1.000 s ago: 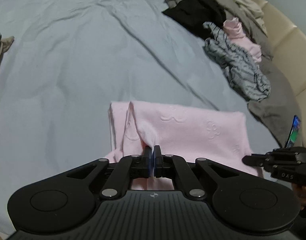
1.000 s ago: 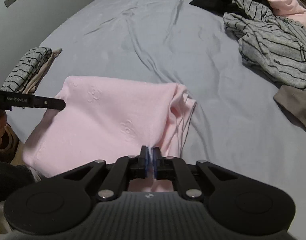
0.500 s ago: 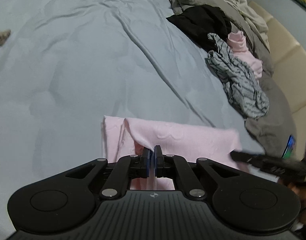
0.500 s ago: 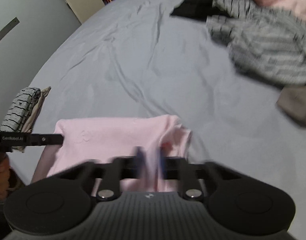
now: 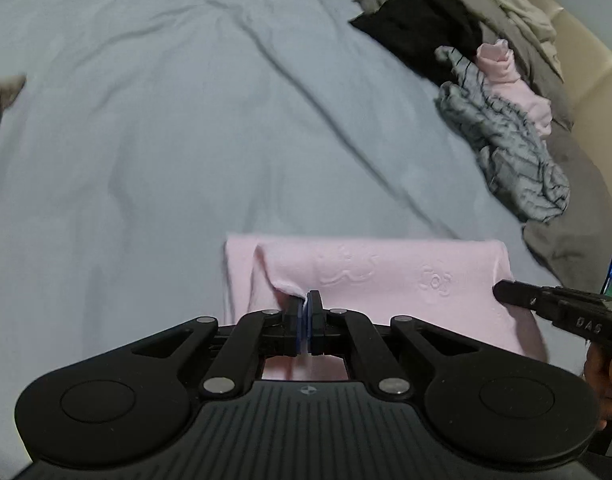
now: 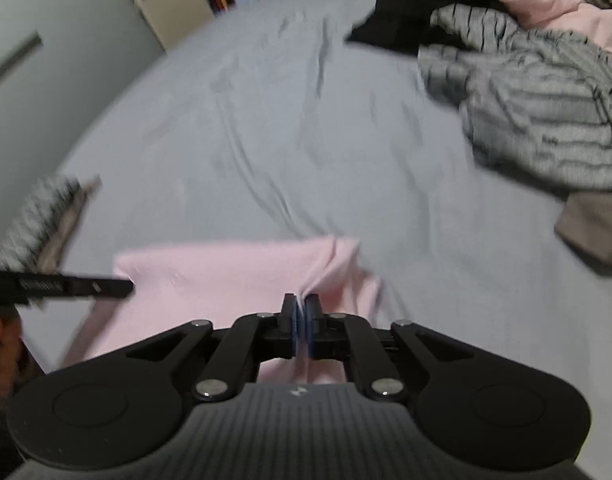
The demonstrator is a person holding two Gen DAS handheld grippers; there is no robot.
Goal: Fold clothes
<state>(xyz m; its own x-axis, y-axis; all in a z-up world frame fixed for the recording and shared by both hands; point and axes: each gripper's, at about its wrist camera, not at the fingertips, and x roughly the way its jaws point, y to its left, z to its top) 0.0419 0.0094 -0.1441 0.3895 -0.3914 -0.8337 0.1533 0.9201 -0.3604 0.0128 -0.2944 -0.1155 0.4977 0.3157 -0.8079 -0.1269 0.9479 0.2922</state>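
Grippers (left [image 5: 304, 300], right [image 6: 301, 304]) pinch soft embossed pink garment [image 5: 385, 276], right loosening.

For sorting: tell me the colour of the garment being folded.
Pale pink garment, with faint raised motifs; clearest in the left wrist view.

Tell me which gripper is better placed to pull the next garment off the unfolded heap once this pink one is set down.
Right, probably. The right gripper and left gripper each pinch an end of the pink garment, but the right holds the end nearer the striped grey garment in the heap.
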